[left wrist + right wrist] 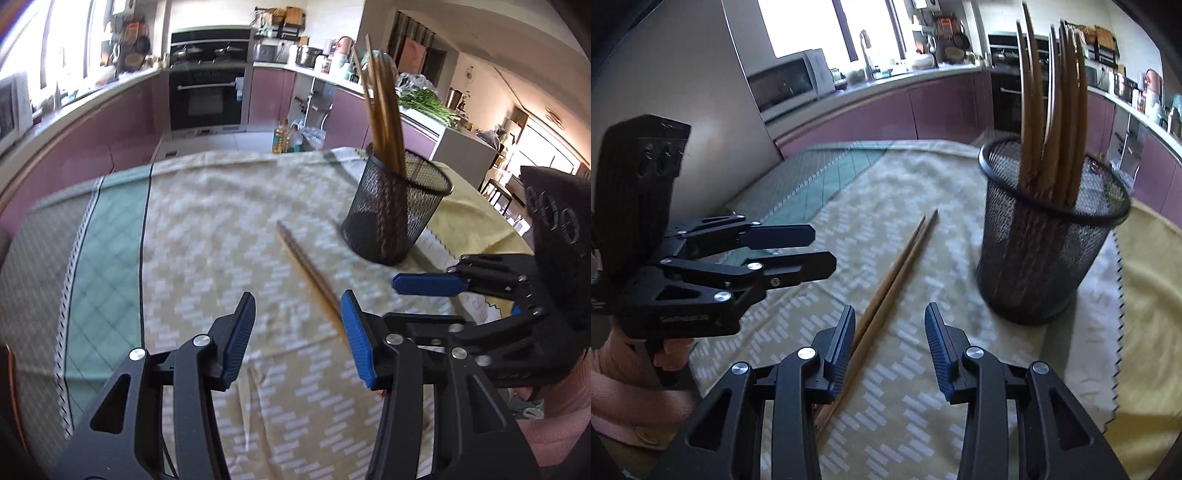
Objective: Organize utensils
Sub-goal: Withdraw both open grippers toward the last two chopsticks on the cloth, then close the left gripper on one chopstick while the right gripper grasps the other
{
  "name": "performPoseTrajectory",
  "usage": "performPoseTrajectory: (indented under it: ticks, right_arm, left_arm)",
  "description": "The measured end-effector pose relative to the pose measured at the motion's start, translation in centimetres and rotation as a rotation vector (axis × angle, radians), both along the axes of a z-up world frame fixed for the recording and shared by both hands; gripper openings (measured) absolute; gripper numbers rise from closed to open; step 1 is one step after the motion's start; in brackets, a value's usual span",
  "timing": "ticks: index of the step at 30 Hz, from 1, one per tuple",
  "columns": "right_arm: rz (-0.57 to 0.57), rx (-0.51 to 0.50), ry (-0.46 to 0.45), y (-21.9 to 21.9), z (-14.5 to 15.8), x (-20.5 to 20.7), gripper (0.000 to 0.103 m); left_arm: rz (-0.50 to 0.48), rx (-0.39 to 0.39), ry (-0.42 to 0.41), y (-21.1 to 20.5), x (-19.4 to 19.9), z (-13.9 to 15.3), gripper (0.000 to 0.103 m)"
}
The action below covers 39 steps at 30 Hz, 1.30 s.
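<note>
A pair of wooden chopsticks (308, 275) lies on the patterned tablecloth (207, 229); in the right wrist view the pair (894, 280) runs from my right gripper toward the table's middle. A black mesh holder (397, 206) with several wooden chopsticks standing in it is to the right; it also shows in the right wrist view (1049, 240). My left gripper (297, 334) is open and empty, its right finger beside the chopsticks' near end. My right gripper (890, 345) is open and empty, just above the near part of the pair. Each gripper shows in the other's view.
A yellow cloth (1145, 295) covers the table's right side under the holder's far edge. A green checked band (107, 266) runs along the tablecloth's left. Purple kitchen cabinets (122, 110) and an oven (207, 92) stand beyond the table.
</note>
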State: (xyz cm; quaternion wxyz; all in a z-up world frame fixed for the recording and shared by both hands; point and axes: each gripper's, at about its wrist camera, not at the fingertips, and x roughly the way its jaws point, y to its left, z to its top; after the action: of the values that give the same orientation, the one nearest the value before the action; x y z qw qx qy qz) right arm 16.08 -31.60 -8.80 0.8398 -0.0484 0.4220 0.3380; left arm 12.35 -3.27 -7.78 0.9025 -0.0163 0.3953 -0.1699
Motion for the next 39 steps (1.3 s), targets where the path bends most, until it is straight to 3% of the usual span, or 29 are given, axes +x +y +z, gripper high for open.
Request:
performPoseTrajectory:
  ticks: [12,24,34,39]
  right_arm:
    - [-0.024,-0.036,0.031,1.1,-1.3,0.5,0.028]
    - [-0.05,-0.063,0.03,1.2,-1.5,1.0,0.026]
    - [-0.103,0.012,0.055,0.1,-1.3,1.8,0.003]
    - [-0.113,0.007,0.056,-0.8,-1.2,1.6,0.002]
  left_arm:
    - [0.003,-0.013,0.026,0.2,-0.3,-1.2,0.048]
    - [-0.023,-0.007,0.041,-0.9,0.5,-1.6,0.048]
    - [-0.056,-0.013,0.094,-1.8,1.9,-2.6,0.042]
    - [-0.073,0.014,0.114,-3.1,3.0,-3.1,0.038]
